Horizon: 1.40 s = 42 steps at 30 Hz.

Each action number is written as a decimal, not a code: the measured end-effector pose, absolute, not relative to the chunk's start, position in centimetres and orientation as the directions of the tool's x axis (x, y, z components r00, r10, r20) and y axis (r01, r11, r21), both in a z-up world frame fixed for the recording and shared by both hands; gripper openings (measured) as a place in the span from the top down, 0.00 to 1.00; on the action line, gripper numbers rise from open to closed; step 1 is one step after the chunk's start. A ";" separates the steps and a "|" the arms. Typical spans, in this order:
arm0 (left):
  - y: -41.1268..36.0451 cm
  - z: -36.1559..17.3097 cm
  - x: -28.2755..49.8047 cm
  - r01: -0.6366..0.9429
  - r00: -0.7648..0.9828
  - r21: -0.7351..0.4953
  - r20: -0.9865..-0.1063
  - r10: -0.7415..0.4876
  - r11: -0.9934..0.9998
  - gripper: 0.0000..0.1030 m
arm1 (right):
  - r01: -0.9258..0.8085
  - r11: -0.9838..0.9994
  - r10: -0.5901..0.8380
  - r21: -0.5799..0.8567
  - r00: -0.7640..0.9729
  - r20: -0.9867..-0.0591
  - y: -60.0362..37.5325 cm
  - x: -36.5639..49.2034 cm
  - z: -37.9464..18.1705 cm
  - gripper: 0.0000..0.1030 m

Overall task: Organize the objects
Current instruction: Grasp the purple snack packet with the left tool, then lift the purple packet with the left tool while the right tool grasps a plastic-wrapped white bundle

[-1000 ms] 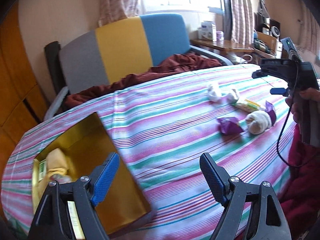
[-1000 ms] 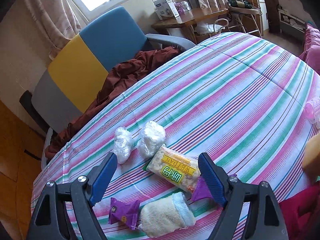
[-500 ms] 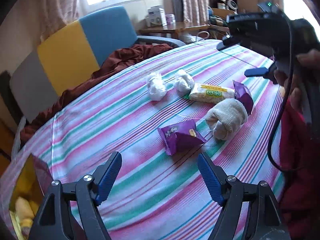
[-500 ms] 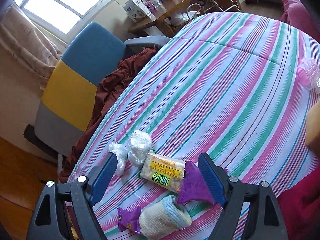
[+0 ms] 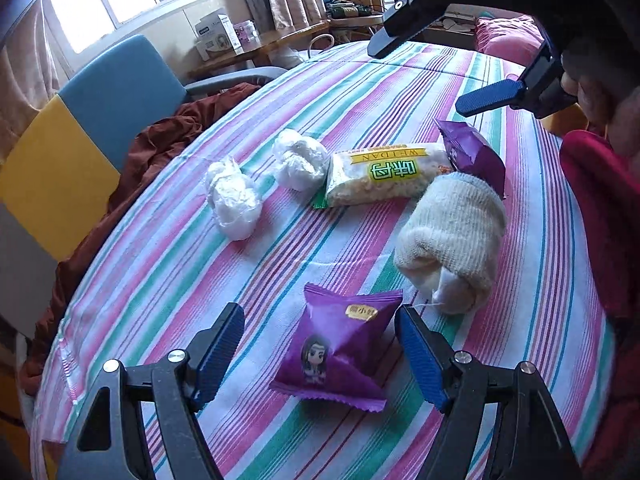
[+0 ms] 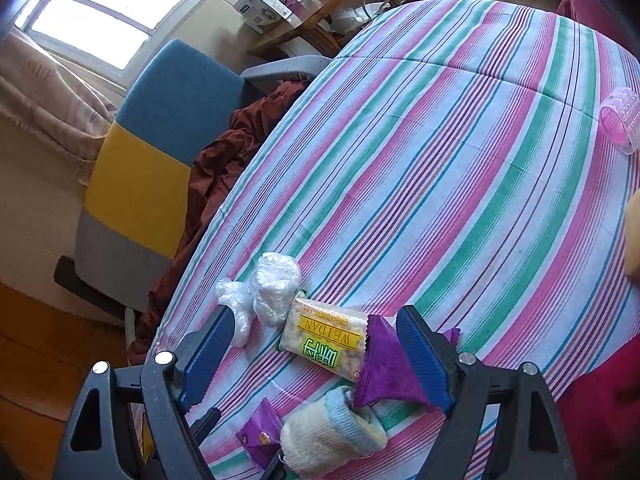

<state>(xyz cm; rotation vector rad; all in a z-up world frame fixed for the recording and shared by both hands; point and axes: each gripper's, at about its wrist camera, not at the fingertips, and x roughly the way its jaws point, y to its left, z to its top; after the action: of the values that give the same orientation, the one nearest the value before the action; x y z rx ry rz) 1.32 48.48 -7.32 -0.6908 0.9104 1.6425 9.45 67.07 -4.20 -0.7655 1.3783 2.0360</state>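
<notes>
My left gripper (image 5: 320, 344) has swung off the gold box onto the purple snack packet (image 5: 334, 350) on the striped cloth (image 5: 168, 264); jaws closing either side, not yet pressing. Pickup looks next. My right gripper (image 6: 316, 354) hangs wide, empty, above the rice-snack bar (image 6: 326, 340).

My left wrist view: low, close over striped cloth (image 5: 360, 92), facing window. My right wrist view: higher, steeper. Both share snack pile (image 5: 380, 178) (image 6: 326, 342).

A blue, yellow and grey armchair (image 6: 160, 152) is seen beside the striped bedspread (image 6: 460, 168), with a dark red cloth (image 5: 168, 140) draped over its seat. A wooden side table (image 5: 256, 46) bearing a white box (image 5: 216, 34) is set below the window (image 6: 108, 16).
</notes>
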 end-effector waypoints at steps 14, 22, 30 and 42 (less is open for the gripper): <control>43.2 -8.0 1.7 -0.918 -0.227 -0.004 -0.813 0.536 -0.396 0.59 | -0.751 -0.270 0.159 0.603 -0.652 -0.741 67.8 10.0 -4.7 0.18; 37.4 -8.0 2.4 -0.875 -0.262 -0.032 -0.807 0.530 -0.483 0.59 | -0.669 -0.448 0.086 0.593 -0.692 -0.716 65.9 7.0 -3.2 0.18; 35.3 -8.4 3.5 -0.860 -0.303 -0.017 -0.786 0.539 -0.509 0.59 | -0.673 -0.569 0.076 0.473 -0.615 -0.784 64.0 4.5 -3.4 0.18; 34.5 -8.6 4.1 -0.860 -0.321 -0.011 -0.765 0.559 -0.510 0.59 | -0.687 -0.632 0.137 0.359 -0.555 -0.821 62.7 3.1 -3.0 0.18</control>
<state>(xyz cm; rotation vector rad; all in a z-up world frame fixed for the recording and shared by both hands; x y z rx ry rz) 4.07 34.52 -8.61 -0.9115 0.5048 1.9440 3.11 62.66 -3.04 -1.0804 0.9393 2.2034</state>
